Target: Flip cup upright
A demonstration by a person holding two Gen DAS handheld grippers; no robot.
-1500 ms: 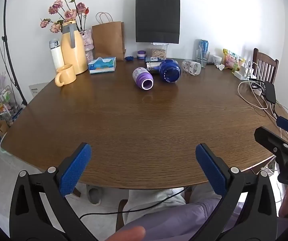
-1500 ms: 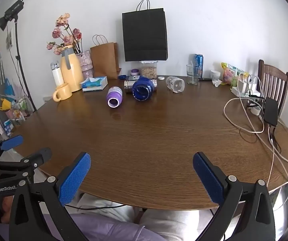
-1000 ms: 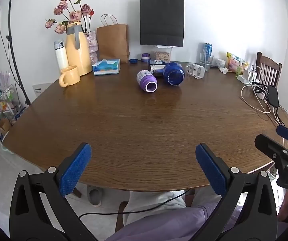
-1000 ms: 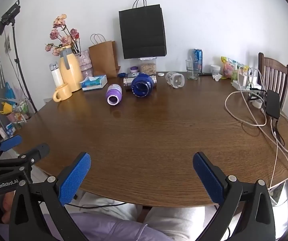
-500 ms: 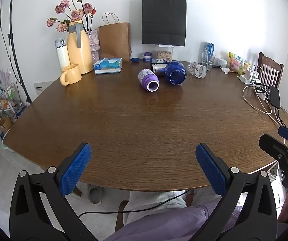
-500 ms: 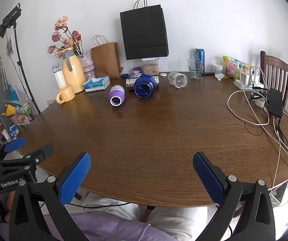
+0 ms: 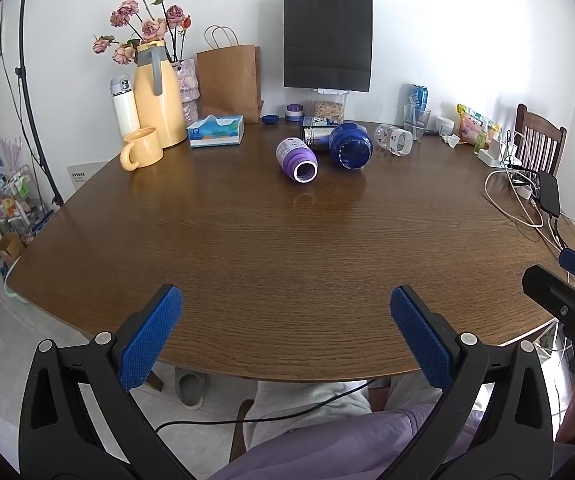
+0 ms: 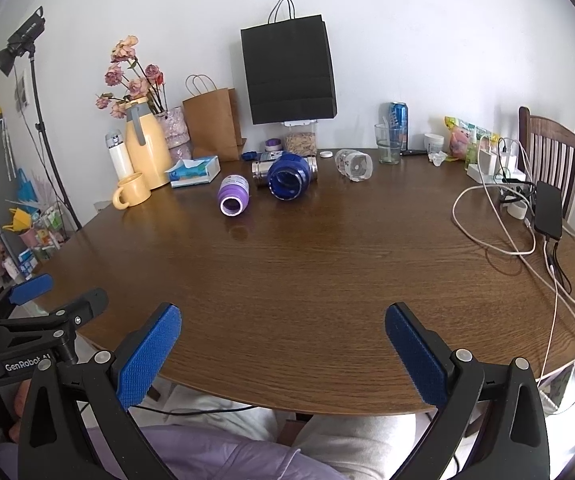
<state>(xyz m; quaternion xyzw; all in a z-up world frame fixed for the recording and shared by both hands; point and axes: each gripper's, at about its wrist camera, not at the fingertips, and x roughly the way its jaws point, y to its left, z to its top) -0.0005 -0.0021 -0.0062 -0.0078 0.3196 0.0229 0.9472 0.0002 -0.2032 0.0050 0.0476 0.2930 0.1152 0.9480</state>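
Note:
Several cups lie on their sides at the far middle of the wooden table (image 7: 287,248): a purple cup (image 7: 297,159) with its mouth toward me, a dark blue cup (image 7: 350,145), a steel cup (image 7: 316,137) behind it, and a clear patterned cup (image 7: 393,140). They also show in the right wrist view: purple cup (image 8: 233,193), blue cup (image 8: 288,176), clear cup (image 8: 353,165). My left gripper (image 7: 286,334) is open and empty over the near table edge. My right gripper (image 8: 282,346) is open and empty, also at the near edge.
A yellow mug (image 7: 142,148), yellow jug (image 7: 155,110), tissue box (image 7: 216,131), paper bags (image 7: 229,80) and flowers stand at the back left. A glass (image 8: 388,143), can and snacks stand at the back right. Cables and a phone (image 8: 548,210) lie at the right, by a chair (image 8: 549,148).
Both grippers have risen and tilted slightly, so the table sits lower in view. Both stay open and nothing on the table has moved.

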